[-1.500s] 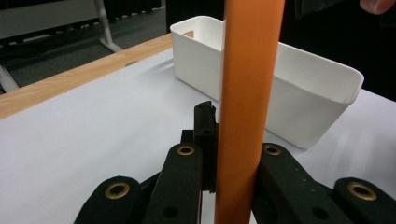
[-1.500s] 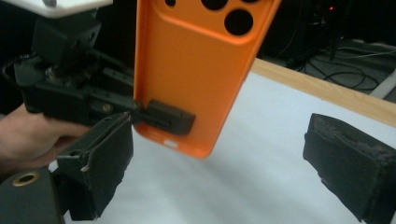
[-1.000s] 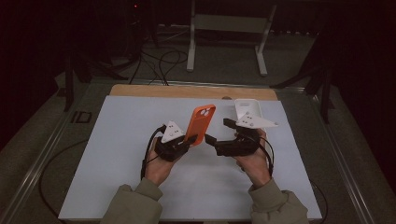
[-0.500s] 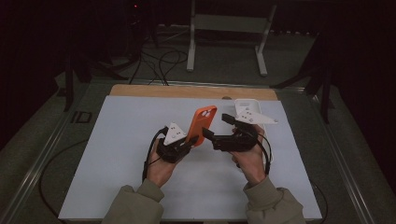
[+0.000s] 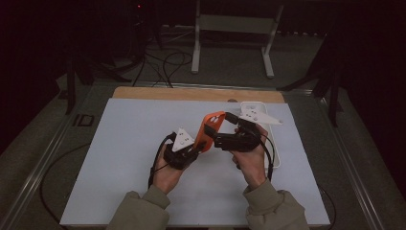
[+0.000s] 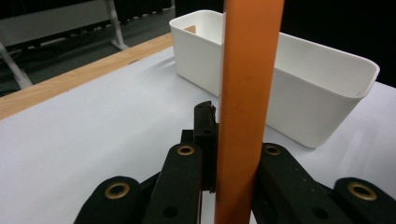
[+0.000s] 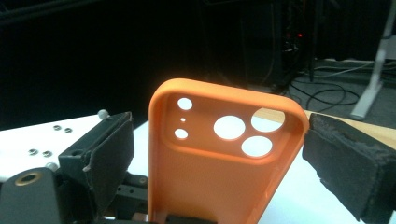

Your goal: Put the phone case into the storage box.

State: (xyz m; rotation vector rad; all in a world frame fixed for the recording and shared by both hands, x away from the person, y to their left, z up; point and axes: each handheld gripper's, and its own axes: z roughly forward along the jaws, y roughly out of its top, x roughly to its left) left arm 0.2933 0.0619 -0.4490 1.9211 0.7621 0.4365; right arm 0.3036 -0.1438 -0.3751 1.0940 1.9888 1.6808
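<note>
Two hands come in from the near edge of the white table point(image 5: 119, 158), each carrying one gripper. The left gripper point(image 5: 191, 149) is pinching the lower edge of the single orange phone case point(image 5: 209, 129), which stands tilted above the middle of the table. The right gripper point(image 5: 221, 140) meets the case from the right, its pads point(image 7: 348, 163) spread either side of the case's top end, not pressing. Five holes pierce that end: three large, two small. Farther off to the right sits one white bin point(image 6: 317, 88). No writing can be read anywhere.
</note>
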